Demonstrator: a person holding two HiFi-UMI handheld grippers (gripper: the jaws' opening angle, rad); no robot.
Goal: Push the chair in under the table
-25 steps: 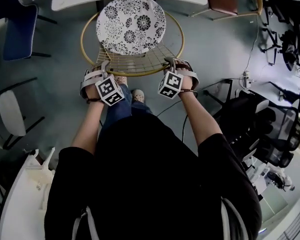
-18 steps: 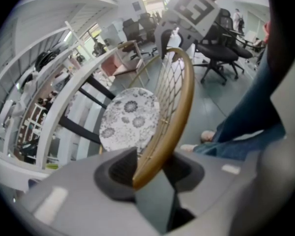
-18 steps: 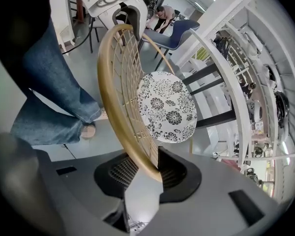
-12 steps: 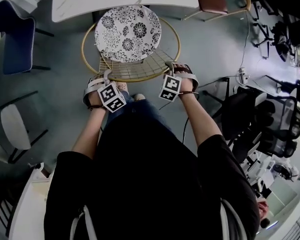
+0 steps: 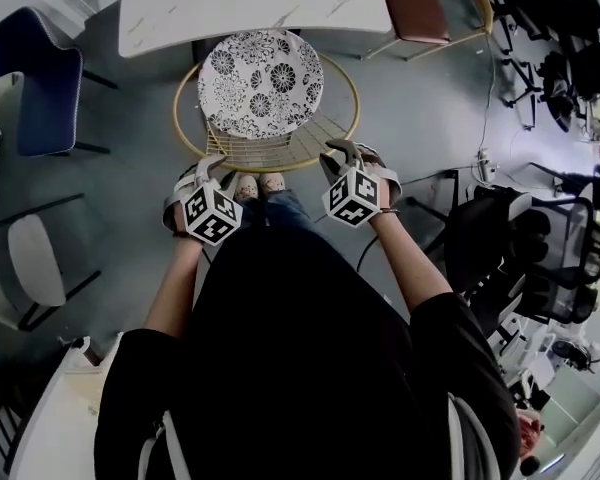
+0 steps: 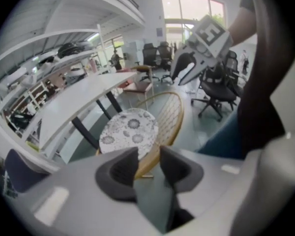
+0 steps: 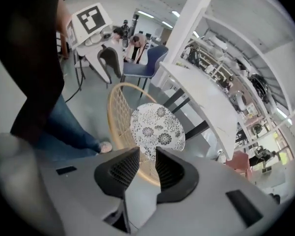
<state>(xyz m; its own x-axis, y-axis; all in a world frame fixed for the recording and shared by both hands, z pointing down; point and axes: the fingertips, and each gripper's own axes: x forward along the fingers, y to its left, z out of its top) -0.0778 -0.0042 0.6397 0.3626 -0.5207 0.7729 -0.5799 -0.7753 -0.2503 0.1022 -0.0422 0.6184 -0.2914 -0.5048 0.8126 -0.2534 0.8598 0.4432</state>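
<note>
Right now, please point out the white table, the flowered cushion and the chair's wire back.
white table (image 5: 250, 8), head view, middle of its top.
flowered cushion (image 5: 260, 83), head view, its centre.
chair's wire back (image 5: 275, 143), head view, mesh just below the cushion.

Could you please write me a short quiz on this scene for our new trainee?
1. True or false: the floral cushion lies on the white table.
2. The upholstered chair left of the table in the head view is: A blue, B green, C yellow.
3. Is the wire chair fully under the table yet?
Key: 1 false, it sits on the wire chair. 2 A. 3 no, its whole cushion shows.
</note>
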